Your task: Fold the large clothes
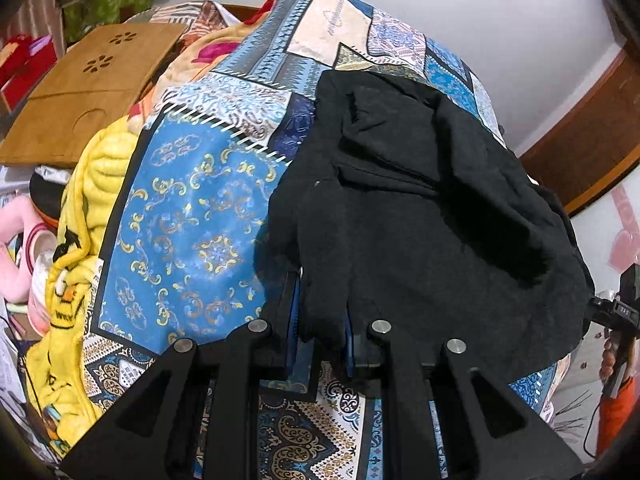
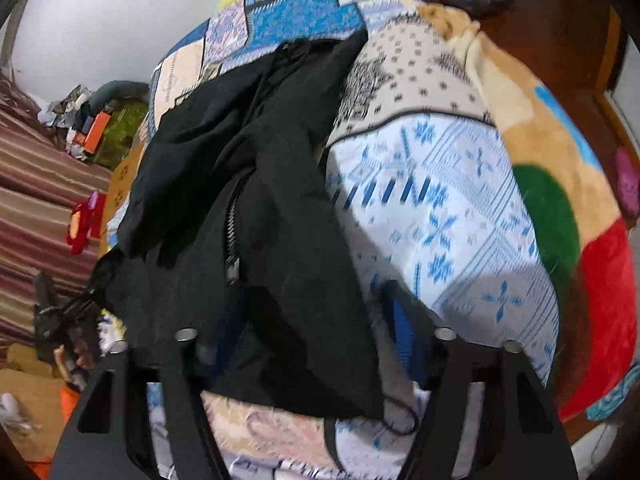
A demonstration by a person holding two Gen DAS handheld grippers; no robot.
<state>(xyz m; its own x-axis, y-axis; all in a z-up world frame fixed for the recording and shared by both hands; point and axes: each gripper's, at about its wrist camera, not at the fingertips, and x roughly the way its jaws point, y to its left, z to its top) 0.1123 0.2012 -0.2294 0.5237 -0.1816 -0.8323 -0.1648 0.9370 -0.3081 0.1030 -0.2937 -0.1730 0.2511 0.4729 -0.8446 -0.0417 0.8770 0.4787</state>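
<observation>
Jaws of left gripper (image 1: pixel 320 320) pinch black jacket (image 1: pixel 432 216) edge.

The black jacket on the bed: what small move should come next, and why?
Probably close the right claw on the jacket's near hem. The left claw already pinches a fold of the black jacket, while the right one stands open with the cloth lying between its fingers. The jacket lies crumpled on the patterned bedcover, so both corners need holding before spreading it flat.

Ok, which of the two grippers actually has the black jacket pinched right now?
The left gripper: its blue pads are shut on a fold of the black jacket. The right gripper is wide open, the jacket's hem lying loose between its fingers.
</observation>
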